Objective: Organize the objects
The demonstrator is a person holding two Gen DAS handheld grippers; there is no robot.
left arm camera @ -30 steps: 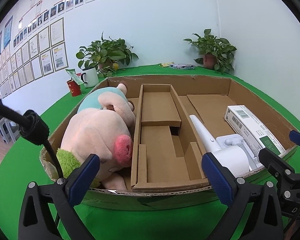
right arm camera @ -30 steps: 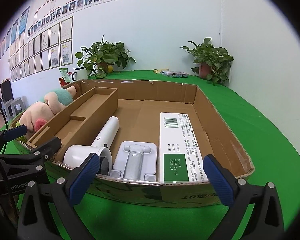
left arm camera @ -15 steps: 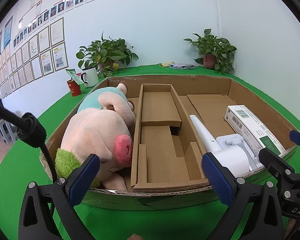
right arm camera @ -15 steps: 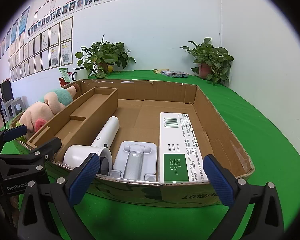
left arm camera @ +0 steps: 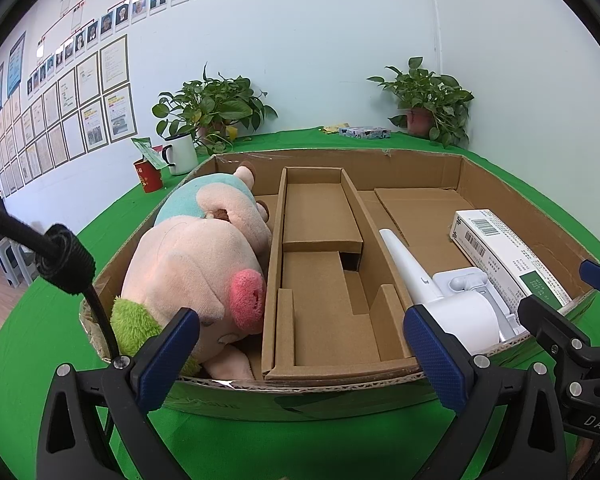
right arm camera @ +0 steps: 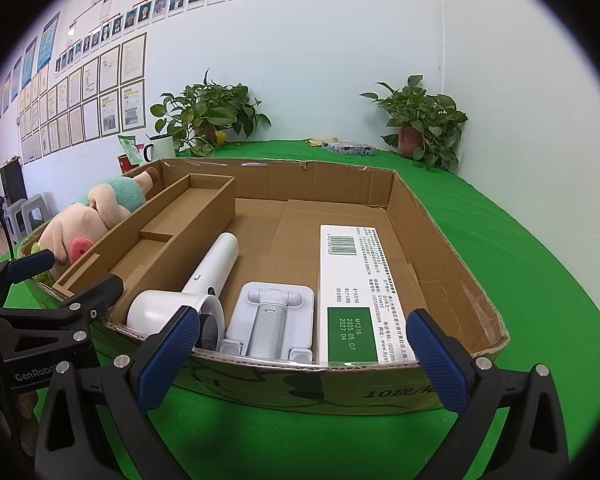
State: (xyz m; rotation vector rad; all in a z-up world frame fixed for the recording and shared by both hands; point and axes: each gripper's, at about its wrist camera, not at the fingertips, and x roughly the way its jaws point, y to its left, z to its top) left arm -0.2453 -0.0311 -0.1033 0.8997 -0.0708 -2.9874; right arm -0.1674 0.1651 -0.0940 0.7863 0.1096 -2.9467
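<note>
1. The left gripper (left arm camera: 300, 354) hangs just short of the box (left arm camera: 300, 396), fingers wide apart and holding nothing.
2. Past its left finger (left arm camera: 168, 356) lies the plush pig (left arm camera: 196, 272), filling the left compartment, snout against the divider.
3. Between its fingers sits the cardboard insert (left arm camera: 324, 280), nothing in it.
4. The right gripper (right arm camera: 302, 354) also hovers at the box's near wall, fingers spread wide, holding nothing.
5. Behind its left finger (right arm camera: 168, 356) lies the white dryer (right arm camera: 196, 288), barrel end toward the near wall.
6. Between its fingers rest the grey stand (right arm camera: 270, 316) and the white carton (right arm camera: 354, 288), side by side and touching.
7. All of it stands on a green table (right arm camera: 520, 264).
</note>
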